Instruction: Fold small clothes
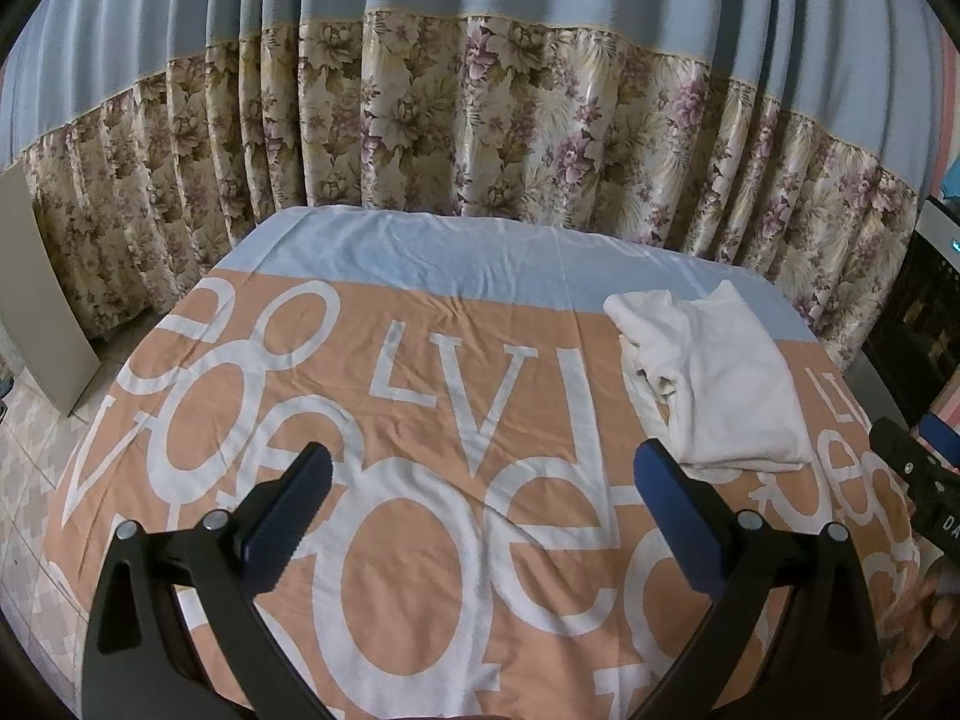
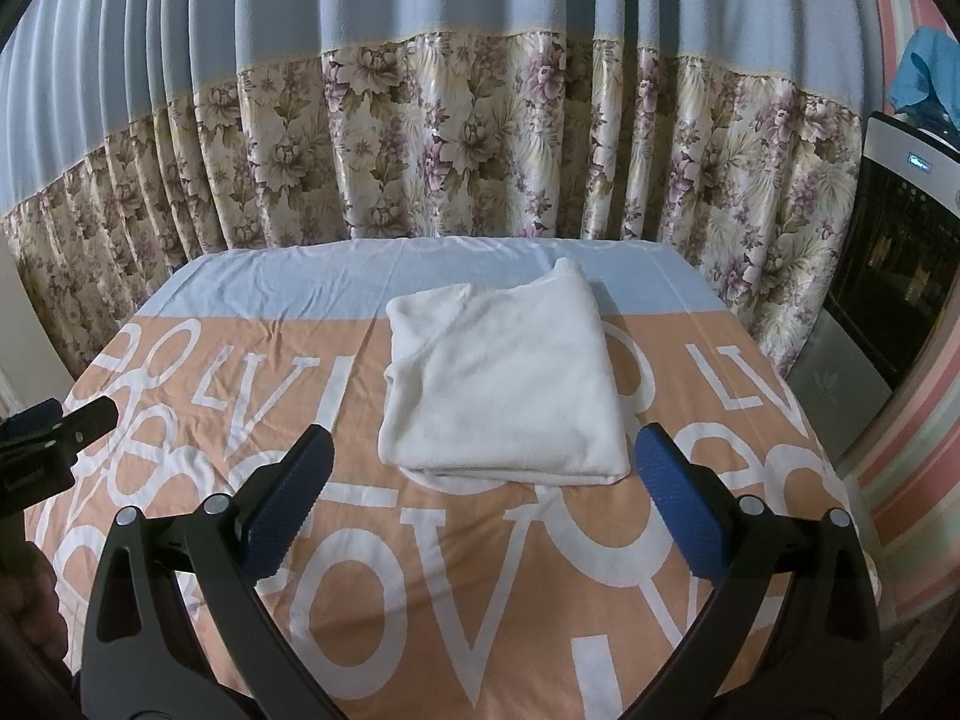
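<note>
White folded garment (image 2: 501, 387) is the thing to watch, but the scene starts with the curtain (image 2: 456, 138), blue above and flowered below, hanging behind everything. In front of it stands a table under an orange and blue cloth (image 2: 420, 570) printed with big white letters. A dark appliance (image 2: 894, 276) stands off to the right.

On the right half of that cloth the garment lies as a flat, thick rectangle, its folded edge toward the camera and its long axis running away toward the curtain.

The right gripper (image 2: 489, 501) sits just short of that near edge, straight in line with it, jaws spread wide and empty, about as wide as the bundle. The left gripper (image 1: 480, 513) hangs over bare cloth, also wide and empty, with the garment ahead and off to its right.

So the right one is nearer. The fold looks finished or close to it; any last tuck or lift would likely fall to that side.
</note>
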Action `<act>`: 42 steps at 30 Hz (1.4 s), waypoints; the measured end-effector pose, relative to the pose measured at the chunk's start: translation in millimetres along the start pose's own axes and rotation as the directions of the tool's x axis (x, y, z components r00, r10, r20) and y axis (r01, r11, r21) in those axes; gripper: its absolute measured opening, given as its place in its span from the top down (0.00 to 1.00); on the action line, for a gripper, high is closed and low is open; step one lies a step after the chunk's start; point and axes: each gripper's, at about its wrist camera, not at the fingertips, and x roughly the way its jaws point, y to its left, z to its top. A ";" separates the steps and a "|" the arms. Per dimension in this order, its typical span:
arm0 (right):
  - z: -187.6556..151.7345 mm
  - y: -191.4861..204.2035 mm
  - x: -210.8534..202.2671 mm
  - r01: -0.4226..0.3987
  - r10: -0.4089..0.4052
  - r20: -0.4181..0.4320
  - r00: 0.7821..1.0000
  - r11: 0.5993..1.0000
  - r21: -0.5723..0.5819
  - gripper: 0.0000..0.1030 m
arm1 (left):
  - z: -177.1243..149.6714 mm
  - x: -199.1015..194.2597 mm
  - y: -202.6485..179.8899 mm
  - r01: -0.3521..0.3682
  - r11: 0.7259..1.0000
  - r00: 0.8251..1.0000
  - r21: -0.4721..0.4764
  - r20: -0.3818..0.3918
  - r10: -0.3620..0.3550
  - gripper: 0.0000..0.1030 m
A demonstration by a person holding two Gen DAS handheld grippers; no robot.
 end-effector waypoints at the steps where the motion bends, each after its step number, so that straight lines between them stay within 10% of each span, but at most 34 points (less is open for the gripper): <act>1: -0.3 0.1 -0.1 0.000 0.000 -0.001 1.000 1.000 0.000 0.03 | -0.6 -0.2 0.3 0.002 1.000 1.000 0.001 -0.001 -0.002 0.02; 42: 0.4 -0.8 -0.8 0.001 -0.001 0.000 1.000 1.000 0.004 0.03 | -3.3 0.1 -2.9 -0.004 1.000 1.000 0.016 0.004 0.004 0.02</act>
